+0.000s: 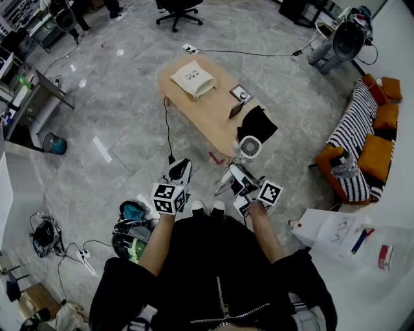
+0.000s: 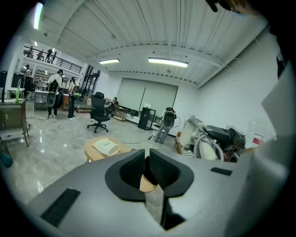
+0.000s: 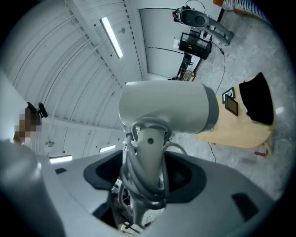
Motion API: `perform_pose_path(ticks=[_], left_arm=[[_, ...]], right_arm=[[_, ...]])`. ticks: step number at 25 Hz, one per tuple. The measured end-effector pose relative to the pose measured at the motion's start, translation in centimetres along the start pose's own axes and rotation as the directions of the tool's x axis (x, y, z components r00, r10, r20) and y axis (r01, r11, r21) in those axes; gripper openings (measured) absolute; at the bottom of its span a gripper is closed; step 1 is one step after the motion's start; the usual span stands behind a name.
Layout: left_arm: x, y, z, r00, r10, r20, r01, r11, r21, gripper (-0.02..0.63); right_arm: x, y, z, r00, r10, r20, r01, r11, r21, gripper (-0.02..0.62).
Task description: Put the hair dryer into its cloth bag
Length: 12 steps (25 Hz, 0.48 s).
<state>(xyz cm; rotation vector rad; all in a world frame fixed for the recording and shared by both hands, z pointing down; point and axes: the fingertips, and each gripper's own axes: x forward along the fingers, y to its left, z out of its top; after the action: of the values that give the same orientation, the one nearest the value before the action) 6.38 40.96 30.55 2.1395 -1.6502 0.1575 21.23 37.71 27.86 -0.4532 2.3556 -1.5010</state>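
My right gripper is shut on the handle of a white hair dryer, held in the air in front of me, short of the near end of the wooden table. In the right gripper view the hair dryer has its cord wound round the handle, with the jaws pressing on it. A cream cloth bag lies on the table's far end, and a black cloth on the near end. My left gripper is shut and empty, and its own view looks toward the cream bag.
A small framed device stands on the table between bag and black cloth. A striped sofa with orange cushions is at the right, a white box at my right side, bags on the floor at my left, an office chair far off.
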Motion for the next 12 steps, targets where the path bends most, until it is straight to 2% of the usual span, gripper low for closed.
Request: perform_pose_path(ticks=[7,12], left_arm=[[0.1,-0.7,-0.8,1.0,-0.006,-0.019,0.006,1.0,0.003,0.041],[0.7,-1.8,-1.0,0.999,-0.019,-0.037,0.021,0.999,0.043,0.041]], right_arm=[[-0.2,0.8,-0.3,0.999,0.033,-0.022,-0.033,0.999,-0.027,0.288],[-1.1,-0.5,-0.5,0.998,-0.042,-0.056,0.035,0.993,-0.117,0.291]])
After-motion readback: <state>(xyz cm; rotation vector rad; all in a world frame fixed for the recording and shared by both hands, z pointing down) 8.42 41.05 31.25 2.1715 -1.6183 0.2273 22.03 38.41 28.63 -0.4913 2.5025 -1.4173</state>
